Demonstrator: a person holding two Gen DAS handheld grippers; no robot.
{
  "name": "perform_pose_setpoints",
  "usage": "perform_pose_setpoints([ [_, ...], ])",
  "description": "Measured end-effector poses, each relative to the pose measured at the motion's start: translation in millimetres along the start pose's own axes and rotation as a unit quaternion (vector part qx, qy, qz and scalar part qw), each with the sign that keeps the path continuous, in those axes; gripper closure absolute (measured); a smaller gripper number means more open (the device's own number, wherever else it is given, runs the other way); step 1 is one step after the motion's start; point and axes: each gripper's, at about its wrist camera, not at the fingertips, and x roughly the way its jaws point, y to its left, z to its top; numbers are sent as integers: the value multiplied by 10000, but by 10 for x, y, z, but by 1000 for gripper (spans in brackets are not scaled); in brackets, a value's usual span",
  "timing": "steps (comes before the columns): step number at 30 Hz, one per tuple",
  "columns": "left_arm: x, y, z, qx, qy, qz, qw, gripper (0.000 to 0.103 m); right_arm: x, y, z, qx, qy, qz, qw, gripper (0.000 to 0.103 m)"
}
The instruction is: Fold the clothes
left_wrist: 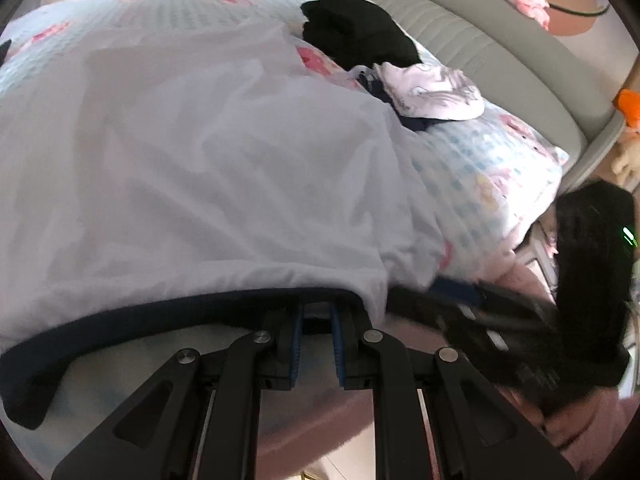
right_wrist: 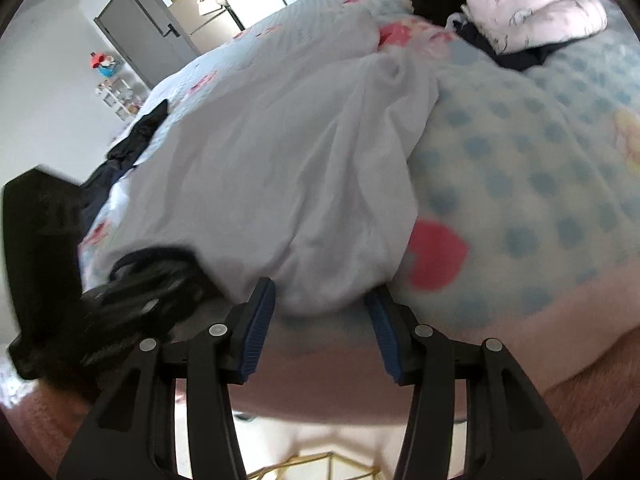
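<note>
White garment [left_wrist: 208, 168]: spread over bed [left_wrist: 492, 160], frame centre.
Left gripper [left_wrist: 316, 320]: clenched on navy hem [left_wrist: 120, 320].
Right gripper [right_wrist: 320, 300]: fingers spread around hem corner.
Technique: match both corners, keep hem taut.

left gripper [left_wrist: 316, 322]: fingers close together, only a thin gap, low and pointing forward | right gripper [right_wrist: 320, 312]: fingers wide apart, low and pointing forward

White garment [left_wrist: 200, 168] hides left tool [left_wrist: 316, 312] tips; bedspread [right_wrist: 520, 184] blurred
</note>
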Motion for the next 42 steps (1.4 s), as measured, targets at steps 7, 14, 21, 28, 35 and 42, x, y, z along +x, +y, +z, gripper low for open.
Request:
perform_pose_setpoints([
  [7, 15, -10, -177, 131, 317, -256, 9991, 89, 103, -19, 132, -245, -120, -308, 9992, 55],
  [14, -77, -56, -284, 270, 283, -317, 9987, 89, 117, -86, 204, -299, -200, -380, 9986, 55],
  [21, -250, -142, -255, 604, -168, -60, 9980, 71, 119, -114, 209, 20, -191, -185, 9996, 55],
  [28, -158, -249, -213, 1034, -172, 72, 9945, 79, -41, -127, 157, 133, -196, -54, 9997, 55],
  [35, -67, -356, -172, 1462, -176, 203, 9889, 96, -213, -31, -39, 179, -26, 465, 9988, 54],
  [42, -102, -392, -250, 1547, -162, 207, 9876, 97, 60, 8, 53, -129, 32, -69, 9999, 55],
])
